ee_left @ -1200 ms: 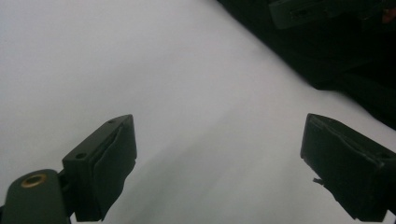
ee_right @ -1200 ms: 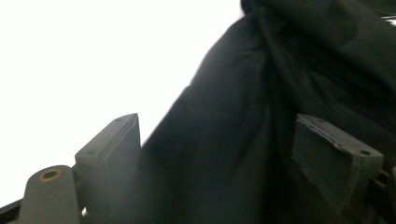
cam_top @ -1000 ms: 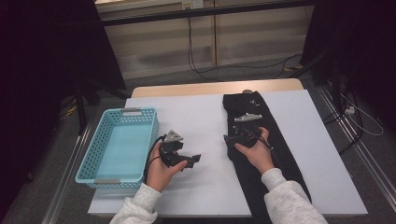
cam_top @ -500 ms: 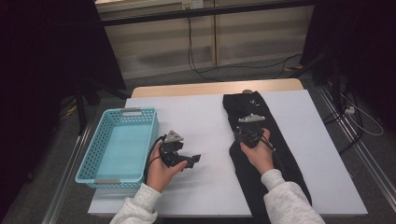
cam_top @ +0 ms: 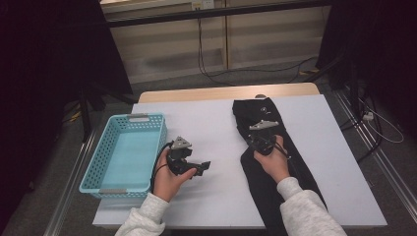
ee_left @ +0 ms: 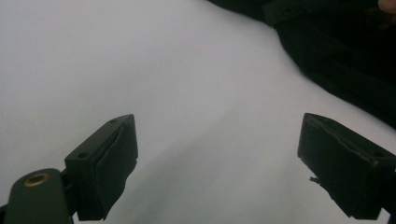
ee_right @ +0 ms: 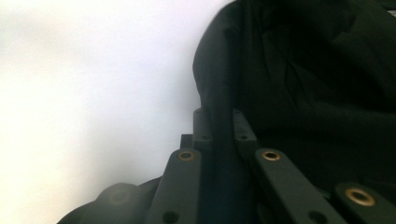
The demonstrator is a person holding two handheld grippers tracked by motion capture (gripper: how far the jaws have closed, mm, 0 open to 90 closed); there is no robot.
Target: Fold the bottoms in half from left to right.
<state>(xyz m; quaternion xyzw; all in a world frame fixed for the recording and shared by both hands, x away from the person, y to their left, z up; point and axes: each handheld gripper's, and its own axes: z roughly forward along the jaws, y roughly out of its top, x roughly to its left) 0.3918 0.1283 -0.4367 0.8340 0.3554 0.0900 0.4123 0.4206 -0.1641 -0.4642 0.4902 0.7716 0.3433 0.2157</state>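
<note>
A long black garment (cam_top: 258,184) lies flat down the right half of the white table (cam_top: 206,123). My right gripper (cam_top: 255,137) rests on the garment's left edge near its far end. In the right gripper view its jaws (ee_right: 220,116) have just been closing and now pinch a raised fold of the black cloth (ee_right: 303,70) between them. My left gripper (cam_top: 202,167) is held just above bare table to the right of the basket, pointing toward the garment. Its pads (ee_left: 107,163) stand wide apart with nothing between them, and the garment's edge (ee_left: 345,60) lies beyond.
A light blue plastic basket (cam_top: 96,152) stands at the table's left edge, with nothing visible inside. A wooden strip runs along the table's far edge. Cables lie on the floor beyond, and dark curtains hang on both sides.
The right gripper's jaws, spread wide over the garment a second ago, have drawn together on its left edge. Both hands have stayed where they were.
</note>
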